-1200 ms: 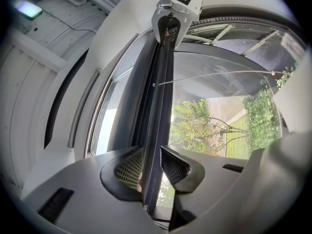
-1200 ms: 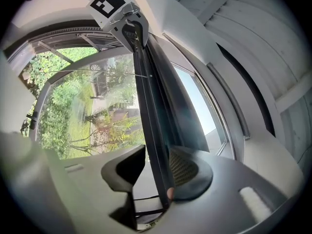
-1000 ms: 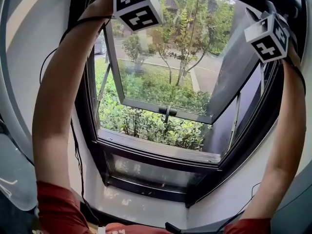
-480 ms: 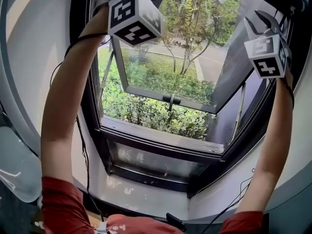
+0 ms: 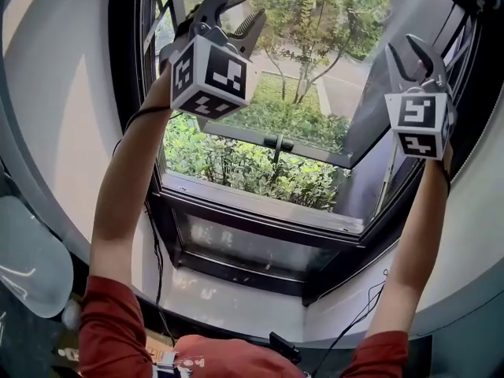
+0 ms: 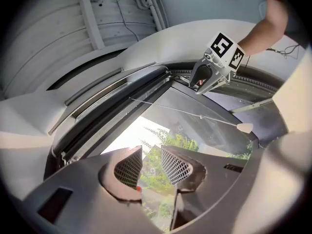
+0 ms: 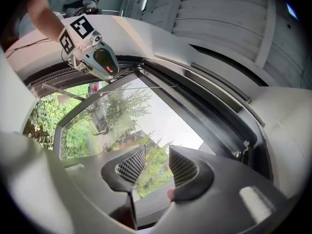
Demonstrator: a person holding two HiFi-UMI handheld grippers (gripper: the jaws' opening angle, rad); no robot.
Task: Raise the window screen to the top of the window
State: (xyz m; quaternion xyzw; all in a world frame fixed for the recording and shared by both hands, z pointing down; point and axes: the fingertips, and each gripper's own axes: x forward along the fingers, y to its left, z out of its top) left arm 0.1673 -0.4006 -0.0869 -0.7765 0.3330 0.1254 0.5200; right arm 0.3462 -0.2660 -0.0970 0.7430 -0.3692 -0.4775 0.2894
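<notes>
Dark screen bar (image 6: 116, 110) lengthwise along window frame (image 5: 126, 69) top

The left gripper (image 5: 240, 10) was dark grey, with black square markers on the white faces of its cube; the right gripper (image 5: 411, 52) matched it, dark grey with the same black-on-white squares. The left gripper's pads (image 6: 128, 167) showed a fine grey cross-hatched mesh, as did the right gripper's pads (image 7: 132, 165). The window frame (image 5: 236, 250) was black; the swung-out sash (image 5: 315, 154) was a paler grey. The wall (image 5: 71, 116) on the left was off-white; the near sleeves (image 5: 110, 329) were red; the far shrubs (image 5: 244, 172) were green; the cable (image 5: 160, 286) was black; the pull cord (image 6: 201, 116) was white with a cream tip.
</notes>
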